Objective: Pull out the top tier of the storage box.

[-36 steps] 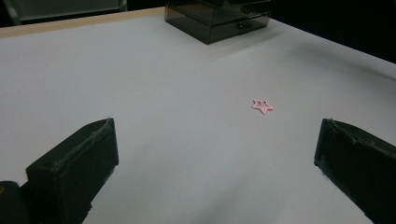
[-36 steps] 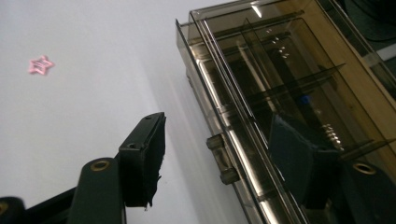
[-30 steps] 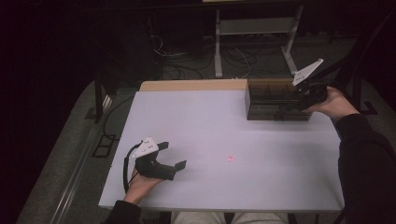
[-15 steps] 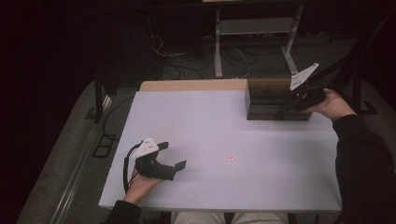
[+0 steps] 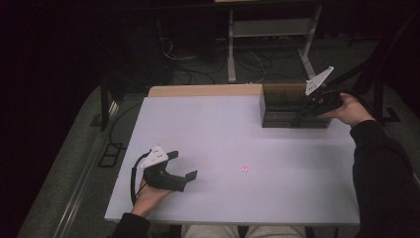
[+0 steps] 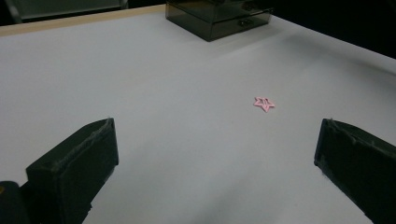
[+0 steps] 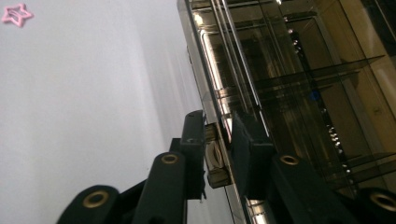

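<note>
The smoky clear drawer box (image 5: 289,106) stands at the far right of the white bench (image 5: 223,134). The right gripper (image 7: 218,140) is at the box's front right corner; its fingers (image 7: 194,140) have just been closing and now look clenched on the small drawer handle (image 7: 214,156), though the dim view makes contact hard to confirm. Well away from the box, near the front left, the left gripper (image 5: 184,164) rests with fingers (image 6: 74,168) spread wide, released. A pink star (image 5: 243,168) lies between it and the box.
</note>
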Motion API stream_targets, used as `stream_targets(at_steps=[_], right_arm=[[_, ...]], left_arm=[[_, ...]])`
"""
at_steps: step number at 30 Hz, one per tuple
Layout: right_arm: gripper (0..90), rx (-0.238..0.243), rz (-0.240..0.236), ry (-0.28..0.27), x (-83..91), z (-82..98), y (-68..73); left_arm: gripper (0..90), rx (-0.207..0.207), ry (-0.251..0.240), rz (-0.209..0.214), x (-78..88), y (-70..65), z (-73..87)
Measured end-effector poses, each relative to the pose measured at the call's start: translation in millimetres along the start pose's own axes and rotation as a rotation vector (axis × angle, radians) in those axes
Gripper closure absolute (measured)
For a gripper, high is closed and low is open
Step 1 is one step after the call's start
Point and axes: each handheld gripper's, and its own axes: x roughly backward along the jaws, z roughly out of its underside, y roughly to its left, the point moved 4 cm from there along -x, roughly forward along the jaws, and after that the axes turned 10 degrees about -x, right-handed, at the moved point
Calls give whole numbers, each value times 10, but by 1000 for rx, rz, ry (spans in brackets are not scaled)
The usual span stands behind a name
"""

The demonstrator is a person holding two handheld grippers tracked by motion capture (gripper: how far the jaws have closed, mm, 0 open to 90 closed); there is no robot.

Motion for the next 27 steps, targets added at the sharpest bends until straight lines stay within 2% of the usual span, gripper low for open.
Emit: stream_targets(at_steps=[6,14,27], right_arm=[[804,-39,-23,-4,-7,20,-57],[823,-54,-66,-14,-5,35,-79],[841,-39,-111,-15,11,60,-46]], left_arm=[[0,-1,0,0,-2,-2,0],[0,-2,0,-2,-1,-5,2],[0,-4,-2,-1,10,-8,4]])
